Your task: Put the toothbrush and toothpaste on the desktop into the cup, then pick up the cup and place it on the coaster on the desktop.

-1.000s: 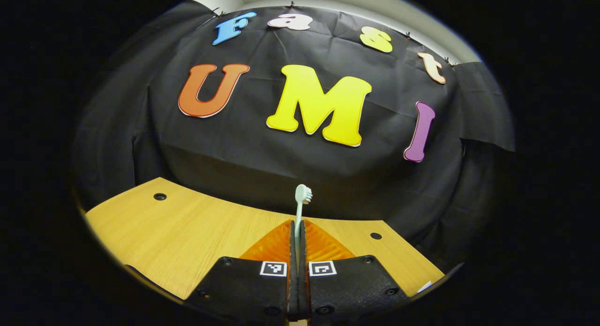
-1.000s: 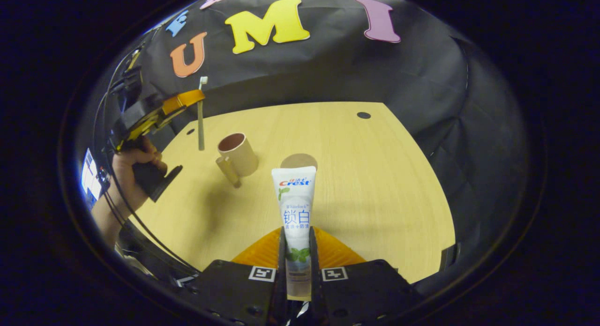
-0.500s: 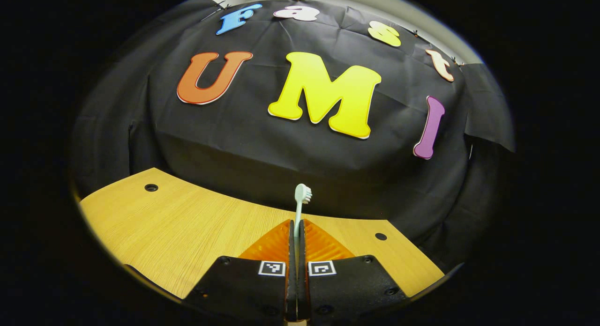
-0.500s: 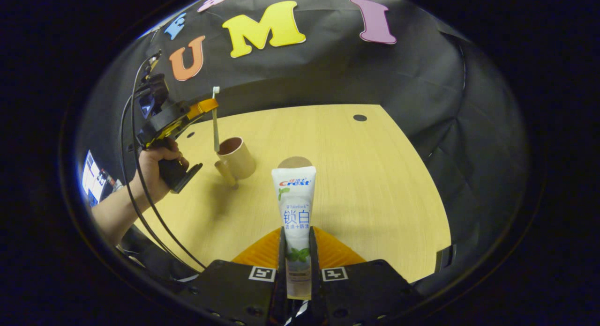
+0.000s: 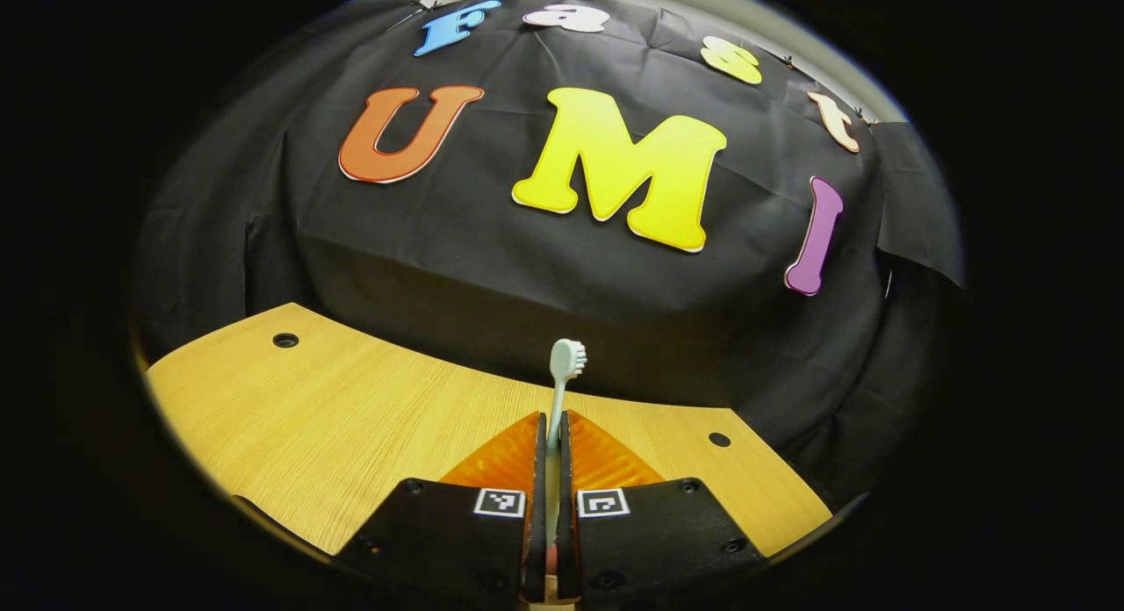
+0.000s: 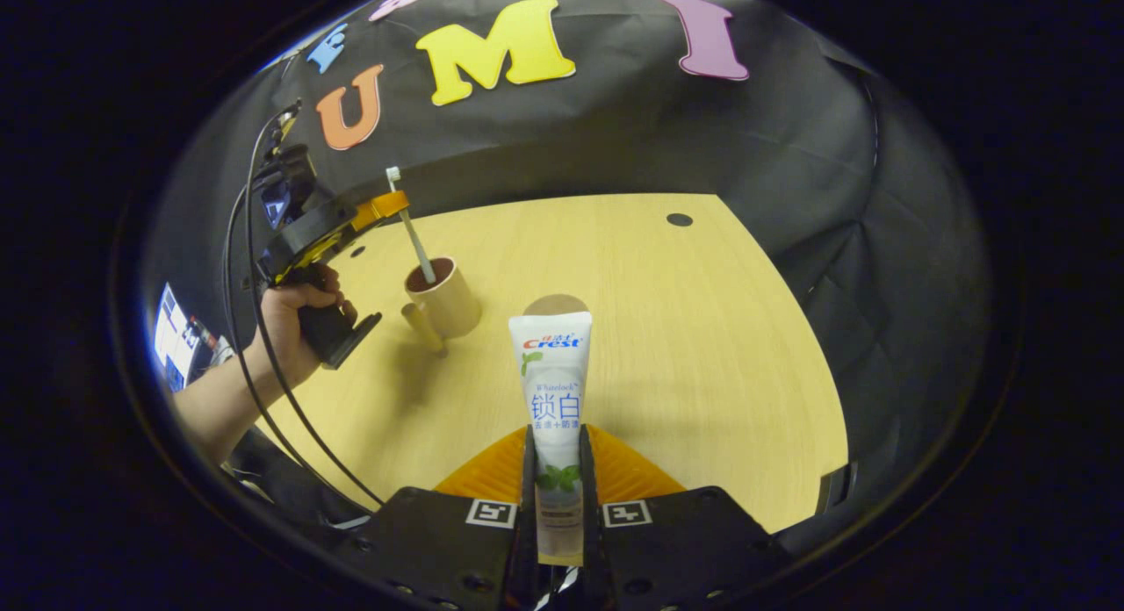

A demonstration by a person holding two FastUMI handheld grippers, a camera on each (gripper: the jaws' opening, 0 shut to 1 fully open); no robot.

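Roughly midway, by my read: the toothbrush (image 6: 411, 233) is pinched in the left gripper (image 6: 391, 203), leaning, with its lower end at or just inside the mouth of the cup (image 6: 443, 297) on the far left of the desktop (image 6: 685, 348); whether it's touching bottom I can't tell. In the left gripper view the fingers are pressed onto the handle w/ the brush head (image 5: 567, 359) sticking up past them. The toothpaste (image 6: 555, 400) is held off the desktop, pinched near its lower end by the right gripper (image 6: 557, 470), near side, well apart from the cup. The coaster (image 6: 555, 305) lies bare just right of the cup, partly hidden behind the tube. Left to do, as I judge: release brush into cup, tube in, then cup onto coaster. Count: 1 toothbrush, 1 toothpaste, 1 cup, 1 coaster, 2 grippers, 1 hand (image 6: 294, 308) seen holding the left one.
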